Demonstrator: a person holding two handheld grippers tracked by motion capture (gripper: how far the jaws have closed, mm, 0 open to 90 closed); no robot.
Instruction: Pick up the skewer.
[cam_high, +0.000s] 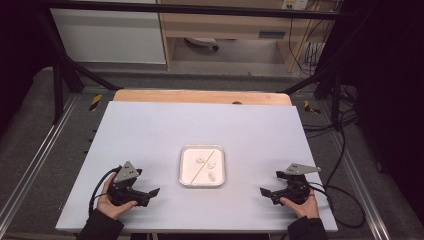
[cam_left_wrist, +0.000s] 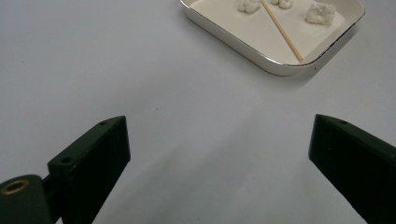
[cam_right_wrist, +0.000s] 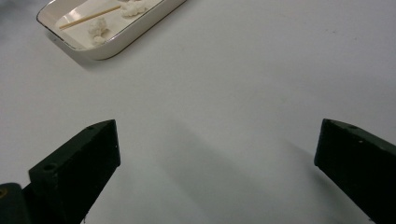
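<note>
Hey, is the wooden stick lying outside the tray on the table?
No, the wooden stick lies slantwise inside the white tray, among the small white lumps.

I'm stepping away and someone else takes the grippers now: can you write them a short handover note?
Left gripper: open, holding nothing, resting on the table left of the tray.
Right gripper: open, holding nothing, right of the tray.
The white tray sits mid-table and holds a wooden stick lying diagonally among three small white lumps.
Done: nothing visibly handled yet.
Left: probably reaching in for the stick or lumps.
</note>
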